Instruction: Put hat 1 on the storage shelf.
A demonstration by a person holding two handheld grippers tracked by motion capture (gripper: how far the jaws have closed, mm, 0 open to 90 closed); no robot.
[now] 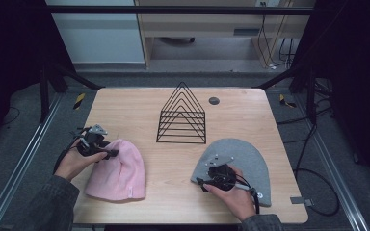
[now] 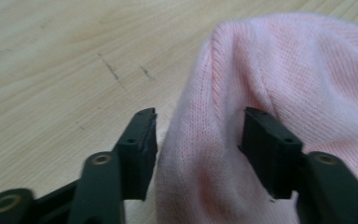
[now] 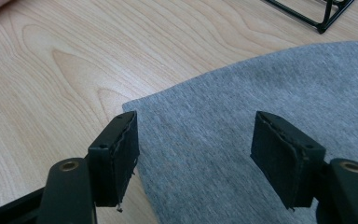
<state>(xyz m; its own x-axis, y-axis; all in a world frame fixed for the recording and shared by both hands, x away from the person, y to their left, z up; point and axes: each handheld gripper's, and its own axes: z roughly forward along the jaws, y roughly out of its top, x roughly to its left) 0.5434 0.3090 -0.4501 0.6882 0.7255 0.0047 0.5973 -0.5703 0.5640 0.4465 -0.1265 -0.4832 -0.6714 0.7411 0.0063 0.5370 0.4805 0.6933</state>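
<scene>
While both hats lie flat on the table [image 1: 139,103], nothing has yet been lifted. Left gripper [image 1: 107,154] sits at the crown end of the pink beanie [image 1: 120,171], at the table's left. In the left gripper view a raised fold of pink knit [image 2: 200,158] stands between the two jaws; the right-hand pad looks to touch the fabric, the left-hand pad shows a thin gap (so not a firm pinch, as far as can be read). Jaws part-way apart, astride the fold.

Right gripper [image 1: 201,183] hovers at the near-left corner of the grey beanie [image 1: 250,159], at the table's right. In the right gripper view its jaws stand wide apart over the grey cloth [image 3: 242,121], with the hat's corner between them, nothing clamped.

Black wire rack [image 1: 182,115] stands upright at mid-table, behind and between the two hats, empty of cloth.

Judgement: early stage. Approach done on both sides; the grip is closest to done on the pink hat. Left: closing on each hat, lifting, and presumably carrying to the rack.
</scene>
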